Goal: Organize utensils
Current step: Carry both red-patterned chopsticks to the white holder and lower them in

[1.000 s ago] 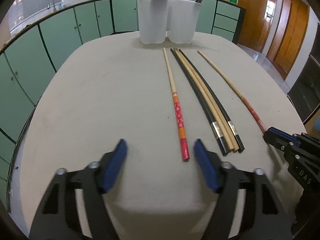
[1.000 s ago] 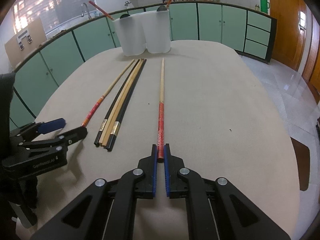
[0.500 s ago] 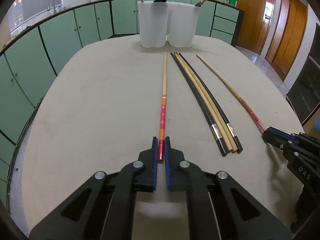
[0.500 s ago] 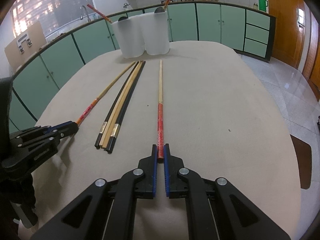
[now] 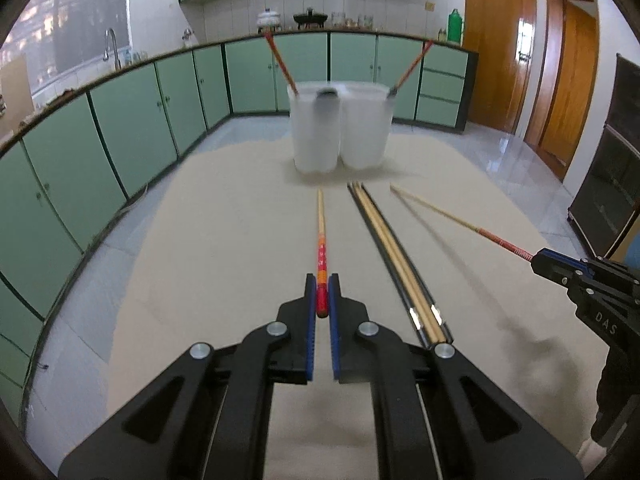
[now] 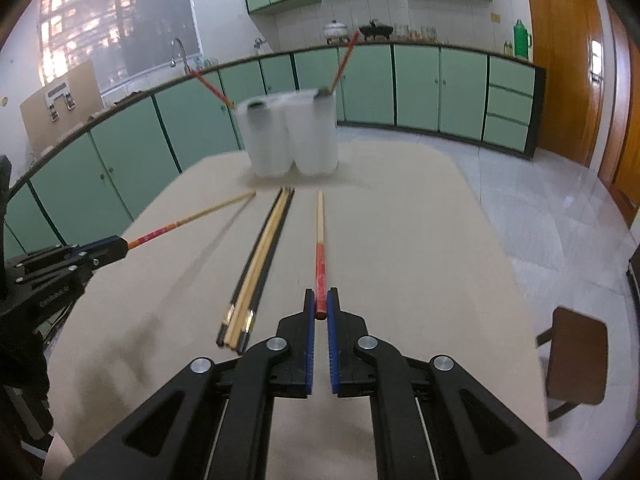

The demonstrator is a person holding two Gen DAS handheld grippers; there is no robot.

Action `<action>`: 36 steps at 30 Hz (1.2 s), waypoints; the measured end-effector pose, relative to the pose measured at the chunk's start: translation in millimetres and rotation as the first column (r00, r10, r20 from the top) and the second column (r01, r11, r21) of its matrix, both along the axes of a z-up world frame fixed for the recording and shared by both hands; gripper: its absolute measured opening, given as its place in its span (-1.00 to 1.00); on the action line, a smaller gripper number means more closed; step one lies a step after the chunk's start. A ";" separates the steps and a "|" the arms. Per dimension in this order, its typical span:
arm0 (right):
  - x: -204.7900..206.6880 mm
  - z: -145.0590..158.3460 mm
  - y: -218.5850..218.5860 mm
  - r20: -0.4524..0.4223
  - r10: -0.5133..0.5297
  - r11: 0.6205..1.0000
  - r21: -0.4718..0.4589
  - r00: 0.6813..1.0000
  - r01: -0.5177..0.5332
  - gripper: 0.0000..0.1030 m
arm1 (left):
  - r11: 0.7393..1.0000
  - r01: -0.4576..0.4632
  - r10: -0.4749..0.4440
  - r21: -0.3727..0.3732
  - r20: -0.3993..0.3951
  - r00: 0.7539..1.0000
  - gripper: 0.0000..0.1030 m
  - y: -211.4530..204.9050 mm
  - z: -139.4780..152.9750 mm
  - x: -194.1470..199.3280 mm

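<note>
My left gripper (image 5: 321,295) is shut on the red end of a red-and-wood chopstick (image 5: 321,236), lifted off the table and pointing at two white holders (image 5: 340,128). My right gripper (image 6: 319,307) is shut on the red end of a matching chopstick (image 6: 319,236), also lifted. Each gripper shows in the other's view, the right one at the right edge (image 5: 538,261) and the left one at the left edge (image 6: 120,245), each with its chopstick. A bundle of black and wooden chopsticks (image 5: 396,256) lies on the table between them. Each holder has one red chopstick leaning in it.
The beige table (image 5: 224,240) ends just behind the holders. Green cabinets (image 5: 120,128) run around the room. A brown stool (image 6: 576,344) stands on the tiled floor to the right of the table.
My left gripper closed on its chopstick. Both grippers have now risen with their chopsticks off the table, and the views tilt up toward the holders.
</note>
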State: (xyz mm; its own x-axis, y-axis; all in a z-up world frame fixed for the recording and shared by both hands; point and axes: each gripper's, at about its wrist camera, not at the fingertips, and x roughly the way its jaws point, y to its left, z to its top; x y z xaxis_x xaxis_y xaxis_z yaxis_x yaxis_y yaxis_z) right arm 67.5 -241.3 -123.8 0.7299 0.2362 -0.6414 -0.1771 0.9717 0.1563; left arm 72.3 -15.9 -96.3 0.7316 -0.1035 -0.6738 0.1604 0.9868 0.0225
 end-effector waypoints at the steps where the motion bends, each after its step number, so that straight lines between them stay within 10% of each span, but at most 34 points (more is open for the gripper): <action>1: -0.1 6.1 -0.3 0.013 0.002 1.000 -0.005 1.000 -0.002 -0.89 | 1.000 0.002 -0.002 0.001 0.015 1.000 -0.90 0.9 7.0 -0.7; 26: 67.6 143.2 -5.1 0.155 0.143 0.990 -0.032 0.978 -0.140 -0.89 | 0.989 0.134 -0.119 -0.057 0.205 0.971 -0.91 5.4 116.8 41.0; 36: 84.5 229.2 -7.6 0.290 0.169 0.986 -0.037 0.942 -0.165 -0.89 | 0.981 0.188 -0.156 -0.054 0.370 0.916 -0.91 -3.0 192.5 41.5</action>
